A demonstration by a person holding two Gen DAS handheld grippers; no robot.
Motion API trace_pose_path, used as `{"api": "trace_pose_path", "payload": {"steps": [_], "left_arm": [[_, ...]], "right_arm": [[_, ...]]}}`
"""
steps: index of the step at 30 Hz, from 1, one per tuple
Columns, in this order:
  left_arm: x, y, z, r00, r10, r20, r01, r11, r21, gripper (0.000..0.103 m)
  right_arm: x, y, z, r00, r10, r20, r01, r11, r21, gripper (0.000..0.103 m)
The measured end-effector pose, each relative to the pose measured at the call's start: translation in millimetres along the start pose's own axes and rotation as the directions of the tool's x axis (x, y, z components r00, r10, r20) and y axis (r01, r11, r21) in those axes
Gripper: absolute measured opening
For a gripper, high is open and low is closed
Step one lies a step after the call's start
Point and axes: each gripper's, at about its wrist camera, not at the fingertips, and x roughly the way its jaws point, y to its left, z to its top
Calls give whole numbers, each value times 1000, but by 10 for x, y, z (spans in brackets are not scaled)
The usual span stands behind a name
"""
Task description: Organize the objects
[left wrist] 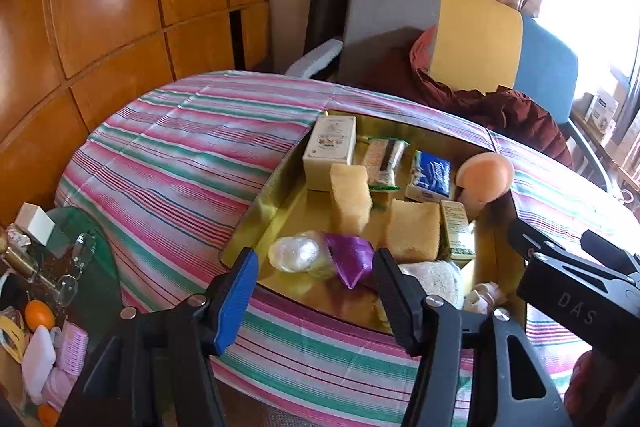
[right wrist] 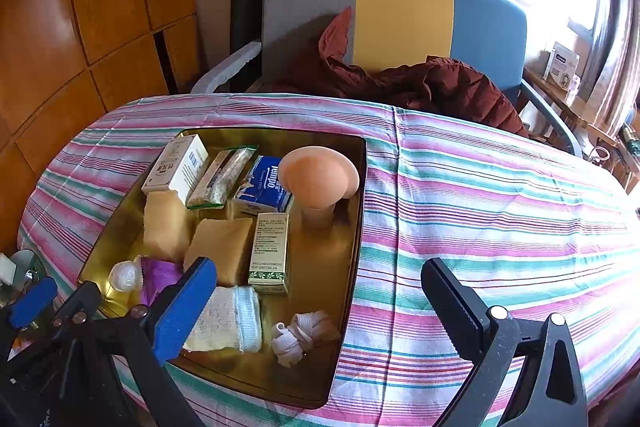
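Observation:
A gold tray (left wrist: 260, 215) (right wrist: 324, 267) sits on the striped tablecloth. In it lie a white box (left wrist: 330, 151) (right wrist: 178, 167), a snack bar (left wrist: 386, 161), a blue tissue pack (right wrist: 264, 183), a peach mushroom-shaped toy (right wrist: 316, 179), two yellow sponges (left wrist: 350, 197) (right wrist: 220, 251), a green-and-cream carton (right wrist: 270, 253), a purple packet (left wrist: 352, 259), a clear wrapped ball (left wrist: 296, 253), a rolled white cloth (right wrist: 228, 319) and a knotted white band (right wrist: 304, 335). My left gripper (left wrist: 316, 291) hovers open over the tray's near left corner. My right gripper (right wrist: 320, 307) is wide open above the near right edge, holding nothing.
An armchair (right wrist: 400, 11) with a maroon jacket (right wrist: 420, 83) stands behind the table. A low glass side table (left wrist: 92, 251) at the left carries glasses, an orange (left wrist: 39, 313) and small items. Wooden wall panels run along the left. Bare striped cloth (right wrist: 500, 207) lies right of the tray.

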Motion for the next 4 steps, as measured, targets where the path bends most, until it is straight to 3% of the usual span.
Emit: {"api": "trace_pose_path", "payload": {"steps": [4], "left_arm": [[7, 10, 4, 1000, 3, 4, -3, 1000, -5, 60]], "right_arm": [[11, -10, -4, 1000, -1, -2, 1, 1000, 0, 103]]}}
